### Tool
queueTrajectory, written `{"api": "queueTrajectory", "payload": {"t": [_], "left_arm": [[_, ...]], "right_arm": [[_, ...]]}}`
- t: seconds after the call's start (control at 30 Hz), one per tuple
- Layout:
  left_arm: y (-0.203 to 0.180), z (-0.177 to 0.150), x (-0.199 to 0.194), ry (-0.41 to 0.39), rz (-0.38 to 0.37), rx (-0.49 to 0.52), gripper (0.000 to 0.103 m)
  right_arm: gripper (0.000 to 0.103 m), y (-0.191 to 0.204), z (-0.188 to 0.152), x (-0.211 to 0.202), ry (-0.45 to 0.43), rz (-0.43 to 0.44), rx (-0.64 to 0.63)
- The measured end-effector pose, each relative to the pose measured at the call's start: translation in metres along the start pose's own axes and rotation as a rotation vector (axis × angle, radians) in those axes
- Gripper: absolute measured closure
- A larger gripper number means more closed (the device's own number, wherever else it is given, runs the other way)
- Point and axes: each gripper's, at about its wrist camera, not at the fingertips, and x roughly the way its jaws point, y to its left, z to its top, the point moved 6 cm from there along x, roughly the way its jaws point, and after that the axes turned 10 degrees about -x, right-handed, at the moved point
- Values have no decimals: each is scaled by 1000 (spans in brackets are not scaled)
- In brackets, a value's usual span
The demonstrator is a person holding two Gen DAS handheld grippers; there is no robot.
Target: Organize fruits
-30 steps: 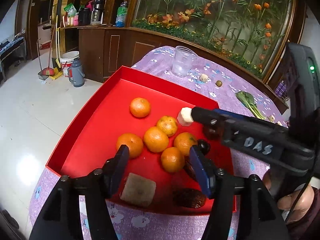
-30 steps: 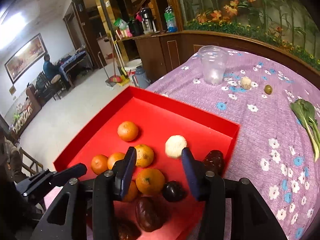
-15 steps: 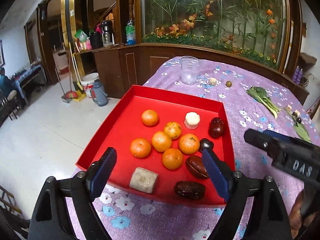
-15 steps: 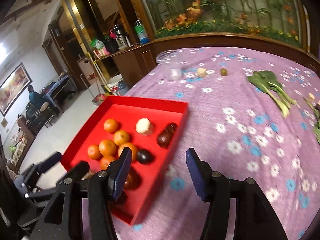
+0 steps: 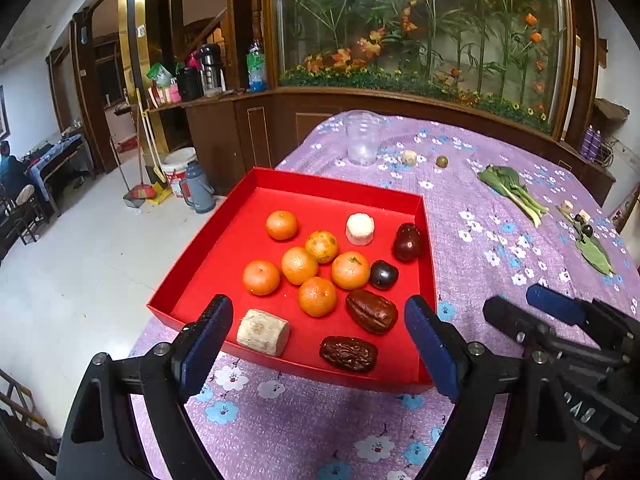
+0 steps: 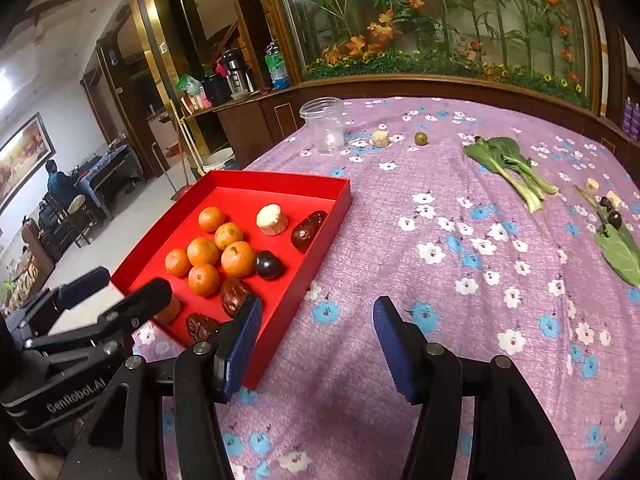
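Note:
A red tray (image 5: pixel 428 264) (image 6: pixel 320 248) sits on the purple flowered tablecloth. It holds several oranges (image 5: pixel 298 265) (image 6: pixel 238 258), a dark plum (image 5: pixel 383 275) (image 6: pixel 269 265), dark red dates (image 5: pixel 371 311), a white chunk (image 5: pixel 360 229) (image 6: pixel 272 220) and a beige chunk (image 5: pixel 263 332). My left gripper (image 5: pixel 318 344) is open and empty at the tray's near edge. My right gripper (image 6: pixel 316 340) is open and empty over bare cloth right of the tray; it also shows in the left wrist view (image 5: pixel 536 312).
A clear plastic jar (image 6: pixel 325 124) stands at the table's far side, with a pale chunk (image 6: pixel 380 138) and a small green fruit (image 6: pixel 421 138) beside it. Leafy greens (image 6: pixel 506 164) and small dark fruits (image 6: pixel 614 218) lie at the right. The table drops to the floor on the left.
Both grippers have pulled back from the tray. The right gripper has swung right, off the tray and over the cloth. The left gripper's jaws have opened wider.

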Motion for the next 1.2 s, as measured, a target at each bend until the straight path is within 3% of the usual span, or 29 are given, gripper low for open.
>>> {"api": "queueTrajectory", "payload": {"t": [0.17,0.3,0.43,0.77,1.2], "left_arm": [[6,7,-24,-96,47,-24,15],[15,17,-61,-259,125,-49,1],[22,21,-88,-341,124,-82,0],[23,9,-98,-333,148,-80,0],[20,-7,-72,-194,126,-68,0]], "right_arm": [[37,9,-3,-12,-20,-7,-36],[34,22,-4,-26,-52,-8,-72],[28,37,-5,-39,-85,4,-104],[26,56,-15,-49,-87,14,-137],[18,53,-20,-47,-71,-13,-119]]}}
